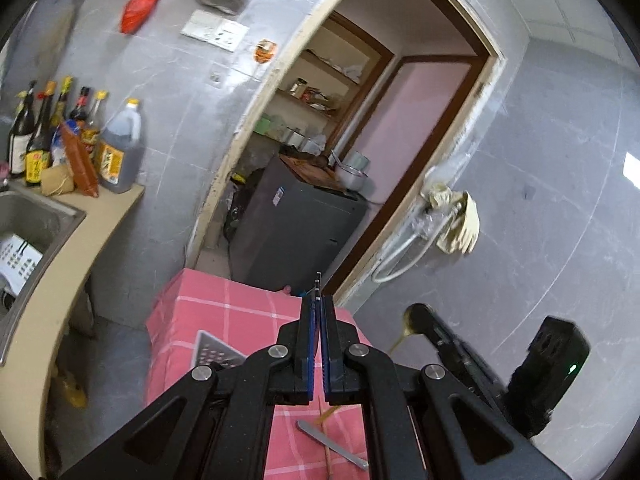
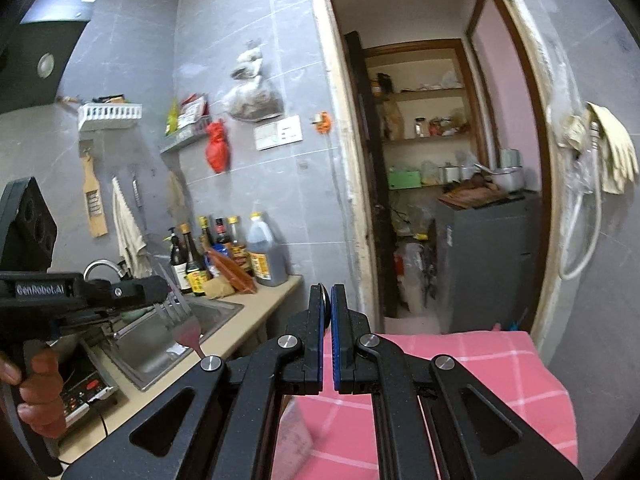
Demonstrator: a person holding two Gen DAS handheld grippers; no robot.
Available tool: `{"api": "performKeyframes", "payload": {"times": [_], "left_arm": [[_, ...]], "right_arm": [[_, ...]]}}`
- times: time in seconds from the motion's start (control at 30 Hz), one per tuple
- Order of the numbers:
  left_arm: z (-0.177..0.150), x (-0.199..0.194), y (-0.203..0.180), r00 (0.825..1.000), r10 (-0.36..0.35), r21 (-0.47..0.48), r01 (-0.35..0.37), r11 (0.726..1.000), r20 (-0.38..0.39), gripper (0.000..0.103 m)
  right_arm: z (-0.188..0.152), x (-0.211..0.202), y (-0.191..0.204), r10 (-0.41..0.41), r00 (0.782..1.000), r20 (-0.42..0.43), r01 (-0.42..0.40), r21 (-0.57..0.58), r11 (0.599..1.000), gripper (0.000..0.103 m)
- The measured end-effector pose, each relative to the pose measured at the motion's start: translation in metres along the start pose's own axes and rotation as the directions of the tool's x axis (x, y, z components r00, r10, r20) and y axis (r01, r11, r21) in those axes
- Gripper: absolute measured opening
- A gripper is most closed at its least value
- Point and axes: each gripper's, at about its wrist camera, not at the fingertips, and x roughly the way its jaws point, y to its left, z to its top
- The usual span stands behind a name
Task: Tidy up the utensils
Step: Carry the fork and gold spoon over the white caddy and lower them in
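My left gripper (image 1: 319, 304) is shut on a metal fork; its tines poke out edge-on above the fingertips (image 1: 318, 280), and the fork (image 2: 178, 316) shows clearly in the right wrist view, held by the left gripper (image 2: 160, 292) over the sink. My right gripper (image 2: 327, 292) is shut on a gold spoon; its bowl edge (image 2: 326, 300) shows between the pads, and the spoon (image 1: 412, 320) shows in the left wrist view beside the right gripper (image 1: 430, 318). Both are raised above a table with a pink checked cloth (image 1: 240, 312). A metal utensil handle (image 1: 332, 446) and a thin stick (image 1: 326, 440) lie on the cloth.
A perforated metal tray (image 1: 216, 350) sits on the pink cloth. A steel sink (image 2: 168, 344) and counter with several sauce bottles (image 2: 224, 256) stand to the left. An open doorway (image 2: 440, 160) with a grey cabinet (image 2: 488, 264) lies ahead. Cloths hang on the right wall (image 2: 608, 148).
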Motion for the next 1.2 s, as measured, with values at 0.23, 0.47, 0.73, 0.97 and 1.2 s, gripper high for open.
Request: {"api": "performKeyframes", "payload": {"times": [0.23, 0.47, 0.73, 0.97, 1.2], "left_arm": [[0.005, -0.018, 0.016, 0.999, -0.026, -0.034, 0.027, 0.999, 0.020, 0.003], [-0.012, -0.013, 0.025, 0.998, 0.054, 0.023, -0.053, 0.998, -0.016, 0.003], [-0.036, 0.007, 0.035, 0.986, 0.146, 0.093, -0.138, 0.986, -0.084, 0.003], [-0.050, 0.010, 0.040, 0.976, 0.176, 0.085, -0.166, 0.983, -0.129, 0.004], [-0.055, 0.007, 0.043, 0.973, 0.183, 0.082, -0.172, 0.982, -0.142, 0.003]], "right_arm": [[-0.008, 0.016, 0.022, 0.012, 1.000, -0.025, -0.012, -0.014, 1.000, 0.004], [-0.022, 0.029, 0.040, 0.002, 0.999, -0.054, -0.006, -0.074, 0.997, 0.004], [-0.042, 0.038, 0.043, 0.003, 0.995, -0.103, -0.010, -0.072, 0.997, 0.004], [-0.056, 0.039, 0.038, 0.050, 0.986, -0.158, -0.053, -0.014, 0.998, 0.005], [-0.064, 0.039, 0.036, 0.084, 0.980, -0.179, -0.081, 0.026, 0.996, 0.005]]}}
